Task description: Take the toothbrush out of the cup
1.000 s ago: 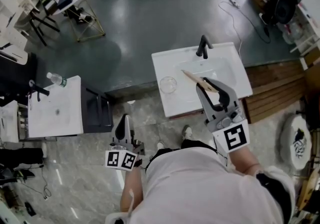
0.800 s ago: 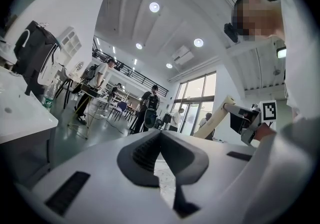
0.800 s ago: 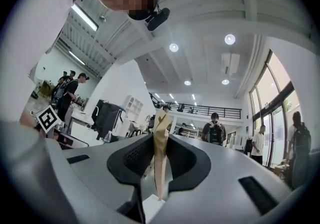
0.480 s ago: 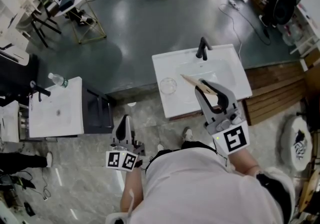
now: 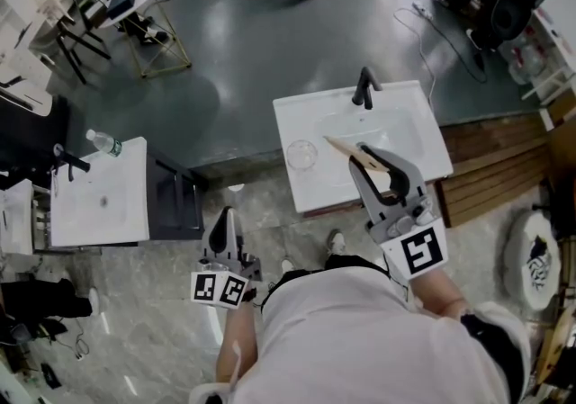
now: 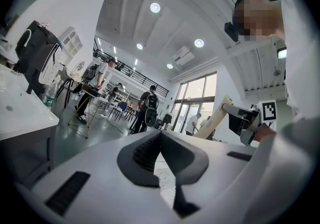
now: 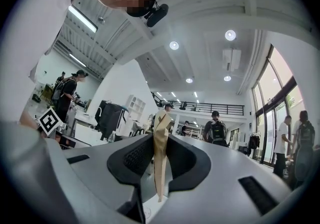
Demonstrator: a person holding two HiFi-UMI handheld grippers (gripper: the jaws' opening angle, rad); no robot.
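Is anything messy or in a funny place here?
Nothing is spilled or broken. The only odd thing: the toothbrush sticks out slantwise from the jaws of the right gripper above the sink, not in the cup beside it.

A dark grey floor [image 5: 261, 42] meets pale marbled tiles [image 5: 135, 303] under round ceiling lights [image 7: 230, 35] and tall windows [image 7: 276, 98]

Over the white sink [image 5: 430, 137] we find open room right of the basin, while 1 black faucet [image 5: 364, 85] stands at the back and 1 clear cup [image 5: 302, 154] sits on the left.
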